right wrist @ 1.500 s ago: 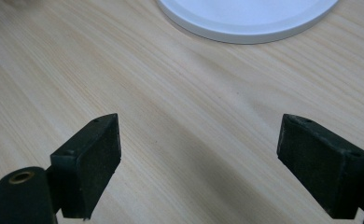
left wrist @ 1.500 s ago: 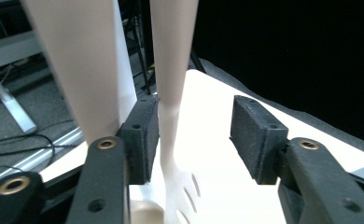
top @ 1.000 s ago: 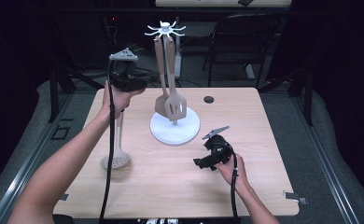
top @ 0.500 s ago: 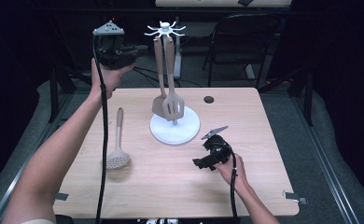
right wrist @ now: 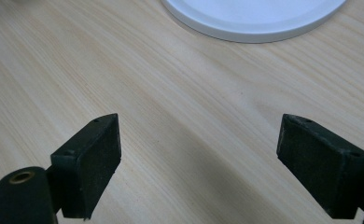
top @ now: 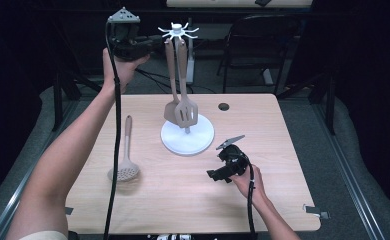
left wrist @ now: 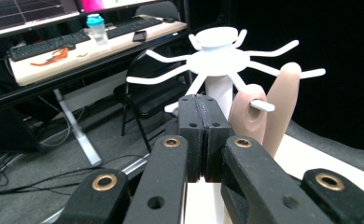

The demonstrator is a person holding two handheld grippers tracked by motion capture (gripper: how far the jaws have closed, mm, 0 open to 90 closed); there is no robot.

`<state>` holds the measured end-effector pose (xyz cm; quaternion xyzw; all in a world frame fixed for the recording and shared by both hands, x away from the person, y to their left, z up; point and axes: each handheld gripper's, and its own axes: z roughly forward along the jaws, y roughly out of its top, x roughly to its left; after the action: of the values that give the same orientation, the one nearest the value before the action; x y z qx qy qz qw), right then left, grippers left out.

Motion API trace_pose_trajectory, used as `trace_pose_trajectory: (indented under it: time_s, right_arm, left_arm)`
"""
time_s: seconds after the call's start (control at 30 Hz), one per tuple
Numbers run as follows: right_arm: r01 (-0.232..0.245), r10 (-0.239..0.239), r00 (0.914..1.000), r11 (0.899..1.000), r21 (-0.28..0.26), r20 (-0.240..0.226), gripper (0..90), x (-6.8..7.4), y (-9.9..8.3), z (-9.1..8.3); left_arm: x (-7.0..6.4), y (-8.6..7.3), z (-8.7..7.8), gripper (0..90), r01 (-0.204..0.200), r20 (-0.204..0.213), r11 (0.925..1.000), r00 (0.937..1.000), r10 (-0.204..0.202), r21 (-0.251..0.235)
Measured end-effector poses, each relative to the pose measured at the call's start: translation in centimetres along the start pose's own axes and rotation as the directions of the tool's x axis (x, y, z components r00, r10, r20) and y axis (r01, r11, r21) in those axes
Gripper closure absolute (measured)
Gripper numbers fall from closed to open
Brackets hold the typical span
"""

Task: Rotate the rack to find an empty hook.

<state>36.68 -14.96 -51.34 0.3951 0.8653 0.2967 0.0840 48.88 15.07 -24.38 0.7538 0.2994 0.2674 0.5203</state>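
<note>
Utensil rack (top: 179, 33) is standing on its white base on the worktop (top: 283, 150), two spatulas (top: 182, 107) hanging from it. Left hand-held gripper (top: 150, 50) is being held pressed together beside its top; right hand-held gripper (top: 214, 175), spread, is being rested near the base.

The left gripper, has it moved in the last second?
Yes. The left gripper has risen from the skimmer on the table to the top of the white rack, jaws shut and empty.

rack base (right wrist: 255, 18) cut off, spatula heads (left wrist: 264, 112) hidden
</note>
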Motion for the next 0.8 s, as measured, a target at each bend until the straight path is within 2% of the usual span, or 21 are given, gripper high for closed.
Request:
trace_pose_trajectory:
  time_s: [0.13, 0.33, 0.57, 0.8]
  right_arm:
    - [-0.003, 0.003, 1.0, 1.0, 0.003, 0.0, 13.1, 0.0, 0.0, 0.0]
    - [-0.001, 0.001, 1.0, 1.0, -0.004, 0.002, 13.1, 0.0, 0.0, 0.0]
    - [-0.003, 0.003, 1.0, 1.0, 0.002, 0.003, 13.1, 0.0, 0.0, 0.0]
    - [-0.001, 0.001, 1.0, 1.0, 0.006, 0.0, 13.1, -0.1, 0.0, 0.0]
  left_arm:
    - [0.0, 0.1, 0.3, 90.0, -0.007, -0.023, 0.9999, 0.9997, 0.007, 0.007]
    - [0.5, 0.2, 0.8, 90.0, 0.004, -0.047, 0.9999, 0.9989, -0.003, 0.011]
    - [0.9, 0.3, 1.1, 90.0, 0.012, -0.052, 0.9998, 0.9986, -0.011, 0.013]
    - [0.9, -0.4, 0.4, 90.0, 0.005, -0.05, 0.9997, 0.9988, -0.004, 0.022]
